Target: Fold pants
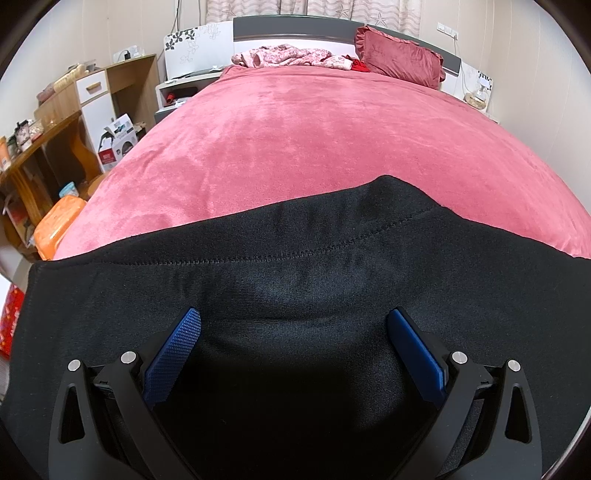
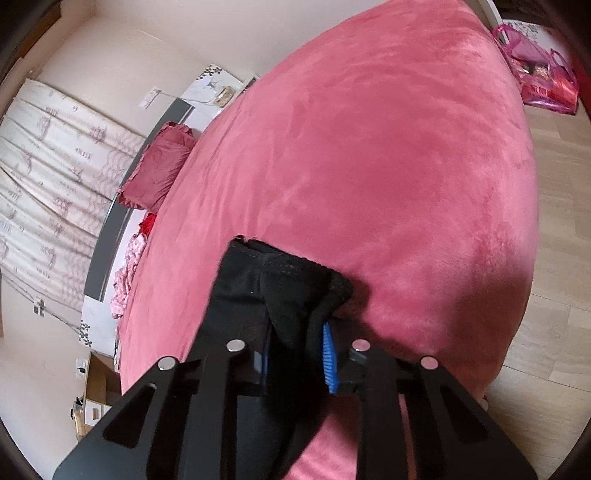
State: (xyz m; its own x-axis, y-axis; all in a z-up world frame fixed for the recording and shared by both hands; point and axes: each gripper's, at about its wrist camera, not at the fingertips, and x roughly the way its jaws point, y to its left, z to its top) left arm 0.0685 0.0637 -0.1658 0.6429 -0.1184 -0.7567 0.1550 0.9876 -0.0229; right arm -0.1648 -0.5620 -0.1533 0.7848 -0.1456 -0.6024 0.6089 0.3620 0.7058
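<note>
I'm in a home bedroom: a bed [image 1: 295, 122] under pink plush, a red pillow [image 1: 400, 55], patterned curtains [image 2: 55, 155], a cluttered wooden desk [image 1: 55, 125].

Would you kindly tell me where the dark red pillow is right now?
The dark red pillow lies at the head of the bed, against the headboard, in the left wrist view's upper right, just right of the crumpled pink floral cloth.

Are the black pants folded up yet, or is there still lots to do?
Not yet. Done so far: the black pants lie spread on the pink bed. Happening now: the right gripper is pinching a bunched end of the pants, while the left gripper hovers open over the flat cloth, holding nothing. Still left: no neat fold shows, so most of the folding still seems to be ahead.
</note>
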